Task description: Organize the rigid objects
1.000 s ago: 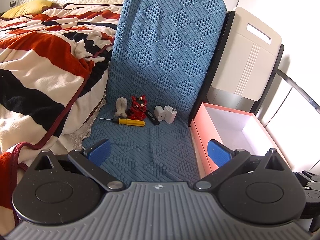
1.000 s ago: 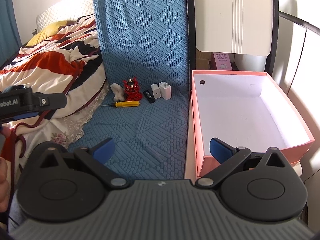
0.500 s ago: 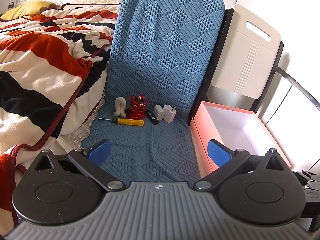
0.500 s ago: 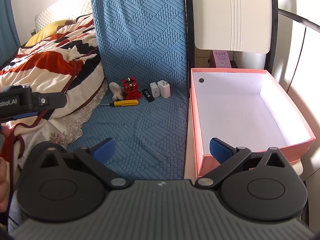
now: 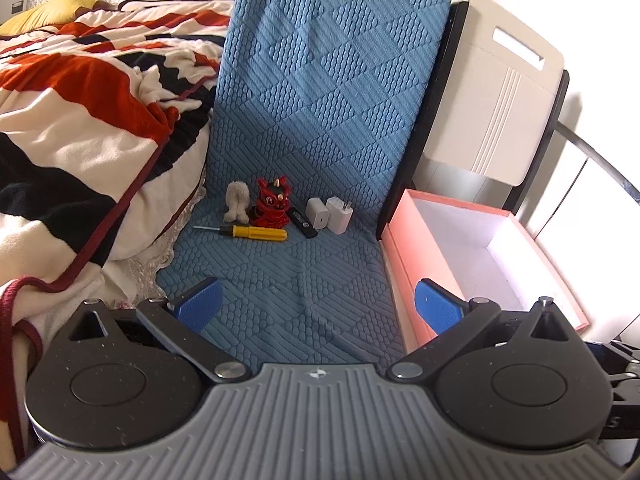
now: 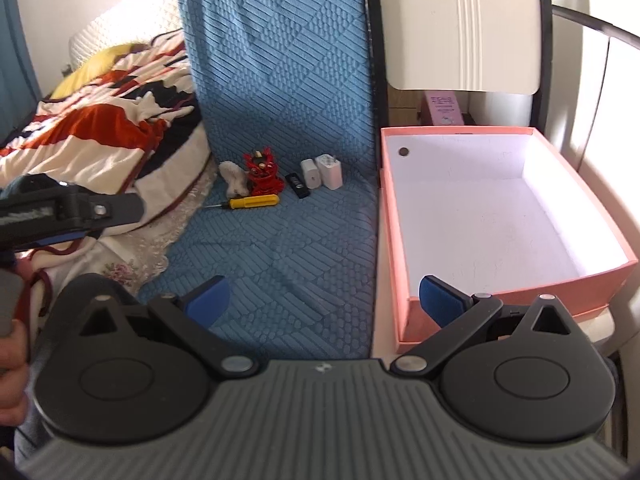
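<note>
On the blue quilted mat lie a yellow screwdriver, a red lion figurine, a white fluffy toy, a black stick and two white chargers. They also show in the right wrist view: the screwdriver, the figurine, the chargers. An empty pink box stands right of the mat. My left gripper is open and empty, well short of the objects. My right gripper is open and empty near the box's front corner.
A striped red, black and cream blanket lies on the bed at left. A white folded board in a black frame stands behind the box. The left gripper's body shows at the left of the right wrist view.
Both grippers have moved slightly; the objects sit a little lower and closer in the left wrist view. Nothing was taken hold of and both stay open.
</note>
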A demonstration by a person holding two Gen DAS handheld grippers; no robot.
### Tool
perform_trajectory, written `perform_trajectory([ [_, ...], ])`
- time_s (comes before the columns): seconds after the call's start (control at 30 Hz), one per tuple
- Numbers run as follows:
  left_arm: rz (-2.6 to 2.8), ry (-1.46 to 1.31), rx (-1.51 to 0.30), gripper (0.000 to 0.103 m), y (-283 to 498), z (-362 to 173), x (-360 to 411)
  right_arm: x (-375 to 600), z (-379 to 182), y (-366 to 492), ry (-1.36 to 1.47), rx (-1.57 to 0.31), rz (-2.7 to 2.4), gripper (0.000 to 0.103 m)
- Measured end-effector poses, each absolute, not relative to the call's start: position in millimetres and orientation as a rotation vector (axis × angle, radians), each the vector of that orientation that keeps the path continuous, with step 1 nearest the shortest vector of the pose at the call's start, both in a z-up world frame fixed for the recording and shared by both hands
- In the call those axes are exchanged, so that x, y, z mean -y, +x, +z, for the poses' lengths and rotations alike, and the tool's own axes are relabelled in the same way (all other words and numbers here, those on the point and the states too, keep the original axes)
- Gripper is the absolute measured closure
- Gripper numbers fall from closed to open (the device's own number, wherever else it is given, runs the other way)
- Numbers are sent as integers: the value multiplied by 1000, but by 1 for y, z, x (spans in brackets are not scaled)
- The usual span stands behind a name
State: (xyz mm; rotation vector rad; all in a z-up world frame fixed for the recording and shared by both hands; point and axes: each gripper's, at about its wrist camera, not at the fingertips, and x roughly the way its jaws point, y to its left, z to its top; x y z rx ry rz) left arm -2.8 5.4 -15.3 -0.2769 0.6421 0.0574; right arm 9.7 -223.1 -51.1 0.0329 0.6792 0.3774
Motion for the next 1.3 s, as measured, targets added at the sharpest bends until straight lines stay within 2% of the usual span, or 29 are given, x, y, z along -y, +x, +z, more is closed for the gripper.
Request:
perform_trajectory([
  [0.53,62,-259,-633,0,75,-71,-20,213,-100,72,42,-682,347,0],
  [1.1,95,-198,-651,0,152,-110,-37,182,-120,144,-2,-651,416,0],
  [1.3,113,-254,-687,0,178,-121,-59,168,-123,169,19,-639,440,0],
])
